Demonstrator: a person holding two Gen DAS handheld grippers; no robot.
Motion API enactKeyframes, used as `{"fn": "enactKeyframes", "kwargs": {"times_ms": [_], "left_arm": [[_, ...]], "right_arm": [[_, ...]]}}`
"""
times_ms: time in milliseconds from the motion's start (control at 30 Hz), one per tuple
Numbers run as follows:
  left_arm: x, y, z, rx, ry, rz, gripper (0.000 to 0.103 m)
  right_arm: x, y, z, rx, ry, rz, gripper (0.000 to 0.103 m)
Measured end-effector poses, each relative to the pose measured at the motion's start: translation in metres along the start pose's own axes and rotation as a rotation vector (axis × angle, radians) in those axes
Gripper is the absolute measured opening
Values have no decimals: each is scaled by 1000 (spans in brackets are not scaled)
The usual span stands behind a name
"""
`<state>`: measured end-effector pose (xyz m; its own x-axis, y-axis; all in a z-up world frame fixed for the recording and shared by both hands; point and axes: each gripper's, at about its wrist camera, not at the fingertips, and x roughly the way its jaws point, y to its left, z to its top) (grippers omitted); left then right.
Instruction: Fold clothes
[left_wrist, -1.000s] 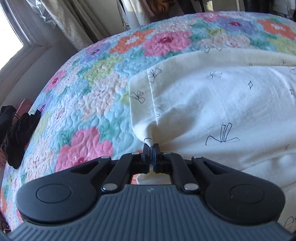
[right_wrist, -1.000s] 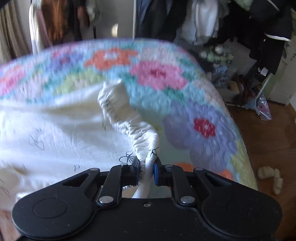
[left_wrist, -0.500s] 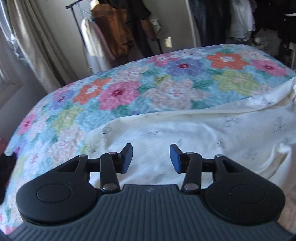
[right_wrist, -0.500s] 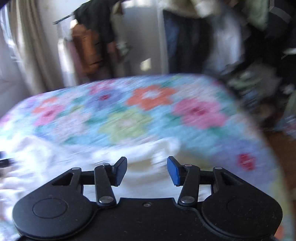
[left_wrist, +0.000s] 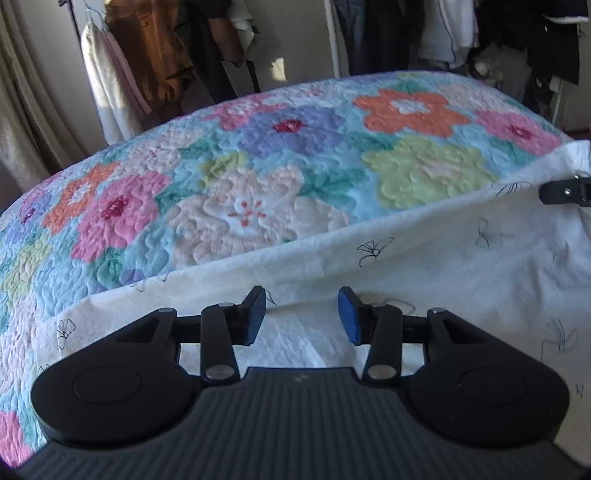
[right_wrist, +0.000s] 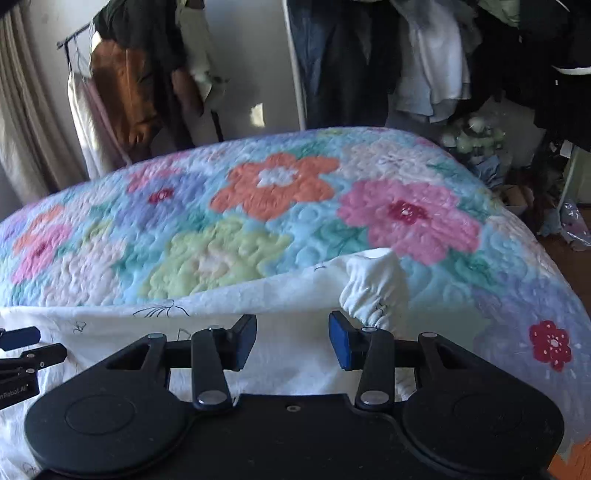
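A cream garment (left_wrist: 424, 273) with small black bow prints lies spread on the flowered quilt (left_wrist: 258, 177). My left gripper (left_wrist: 302, 314) is open and empty, just above the garment's near part. My right gripper (right_wrist: 292, 339) is open and empty over the same garment (right_wrist: 184, 325). A gathered elastic cuff (right_wrist: 373, 291) sticks up just beyond the right finger. The right gripper's fingertip (left_wrist: 565, 190) shows at the right edge of the left wrist view, and the left gripper's fingertips (right_wrist: 22, 338) at the left edge of the right wrist view.
The quilt (right_wrist: 280, 206) covers a bed that drops off at the right to a wooden floor (right_wrist: 565, 254) with clutter. Clothes hang on racks (left_wrist: 155, 59) behind the bed. A curtain (left_wrist: 22, 122) hangs at the left.
Both grippers were shut on the garment's edges one second ago. They have let go, opened, and tilted up to face across the bed. The garment now lies flat.
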<state>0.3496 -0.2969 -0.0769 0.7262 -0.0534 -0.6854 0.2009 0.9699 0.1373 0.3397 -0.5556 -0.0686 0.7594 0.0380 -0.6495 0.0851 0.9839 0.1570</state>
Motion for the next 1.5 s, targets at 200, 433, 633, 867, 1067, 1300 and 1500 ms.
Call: {"fn": "enactKeyframes", "kwargs": {"times_ms": [200,433,633,867,1067,1300,1500], "left_arm": [[-22,14,-14,-68,-3,36,49],[-68,21,-31,-62,50,18,55],[-141,32,-48,-71,32,23,55],[-218,42,-71,-90,-17,147,55],[-284,57,-85,-150,-94,207,55],[-330,87,-88,-202,-122,229,55],[-344,105,-96,-177,-54,270,55]], "right_arm": [[-18,-10,0,91,-5,68,49],[-72,-3,-30,165,39,166,52],[-131,8,-65,126,47,180,54],[-184,14,-94,89,95,180,54],[-227,14,-96,-19,79,159,56],[-253,7,-98,-43,82,165,56],[-269,6,-95,-96,113,200,56]]}}
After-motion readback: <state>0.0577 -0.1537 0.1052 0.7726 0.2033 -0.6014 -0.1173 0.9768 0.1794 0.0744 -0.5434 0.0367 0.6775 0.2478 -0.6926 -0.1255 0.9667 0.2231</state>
